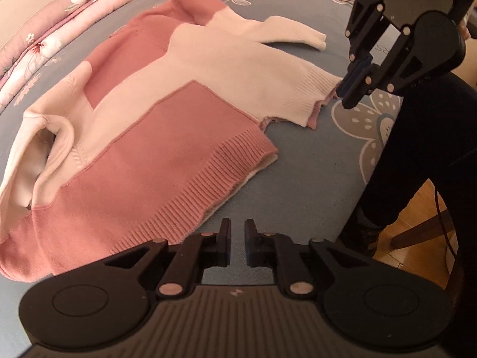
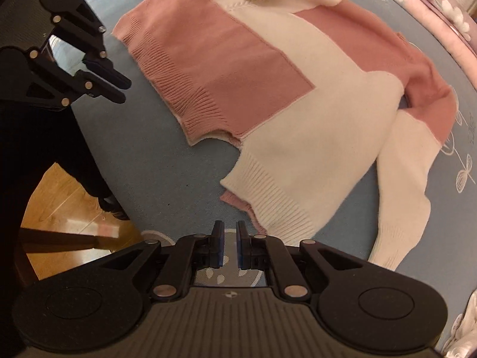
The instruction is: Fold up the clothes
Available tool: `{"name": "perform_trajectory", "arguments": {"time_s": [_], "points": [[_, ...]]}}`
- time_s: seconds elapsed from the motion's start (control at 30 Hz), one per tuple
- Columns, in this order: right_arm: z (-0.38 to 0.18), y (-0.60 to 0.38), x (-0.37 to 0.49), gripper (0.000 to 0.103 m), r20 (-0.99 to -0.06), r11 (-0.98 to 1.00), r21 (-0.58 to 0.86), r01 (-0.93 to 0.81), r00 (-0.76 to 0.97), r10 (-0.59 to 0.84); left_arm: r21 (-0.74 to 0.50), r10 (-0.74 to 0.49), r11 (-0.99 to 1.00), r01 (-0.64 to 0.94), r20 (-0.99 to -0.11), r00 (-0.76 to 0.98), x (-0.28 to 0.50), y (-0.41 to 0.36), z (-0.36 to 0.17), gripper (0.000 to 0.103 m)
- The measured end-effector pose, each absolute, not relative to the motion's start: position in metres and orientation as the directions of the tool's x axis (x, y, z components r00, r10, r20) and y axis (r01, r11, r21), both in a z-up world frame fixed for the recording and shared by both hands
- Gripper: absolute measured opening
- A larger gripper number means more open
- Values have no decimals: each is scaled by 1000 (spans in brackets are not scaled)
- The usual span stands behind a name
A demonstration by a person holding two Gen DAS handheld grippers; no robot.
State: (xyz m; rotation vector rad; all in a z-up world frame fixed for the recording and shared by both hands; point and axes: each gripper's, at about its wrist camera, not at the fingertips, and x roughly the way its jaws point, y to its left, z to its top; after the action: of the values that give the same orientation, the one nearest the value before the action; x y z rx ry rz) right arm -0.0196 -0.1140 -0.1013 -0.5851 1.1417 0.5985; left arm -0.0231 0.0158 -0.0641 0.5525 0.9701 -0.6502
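Your sweater is blocked in dusty pink and cream, with a cream collar, cream cuffs and a ribbed hem that is pink on one half and cream on the other. The bed sheet under it is blue-grey with white-outlined flowers (one large grey bloom near the edge). The rolled quilt is pink with white blossoms. Both grippers are black.

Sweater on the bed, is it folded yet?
Not yet. Done: the sweater lies spread flat on the blue bedspread. In hand: nothing; the left gripper and right gripper are slightly open and empty, near its hem. Left: folding the sleeve and body.
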Motion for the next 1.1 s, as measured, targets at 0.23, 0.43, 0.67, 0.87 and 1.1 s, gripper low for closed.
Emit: {"name": "perform_trajectory", "arguments": {"time_s": [0.23,0.43,0.67,0.87,1.1], "points": [[-89,-172,12,43,-898,904,-28,-427,407,164,40,-152,929,368,-866,477,20,104,-48,39],[-121,-210,30,58,-888,967,193,-166,390,244,-145,-142,989,35,-847,512,43,174,-52,43],[-144,-215,23,63,-856,943,331,12,425,295,-326,-231,939,-113,-837,495,65,206,-87,57],[-145,-202,26,22,-862,949,315,10,421,281,-443,-348,885,-139,-831,435,78,200,-109,54],[-115,-199,24,13,-854,957,281,-75,436,285,-363,-302,929,-73,-857,417,73,181,-91,9]]}}
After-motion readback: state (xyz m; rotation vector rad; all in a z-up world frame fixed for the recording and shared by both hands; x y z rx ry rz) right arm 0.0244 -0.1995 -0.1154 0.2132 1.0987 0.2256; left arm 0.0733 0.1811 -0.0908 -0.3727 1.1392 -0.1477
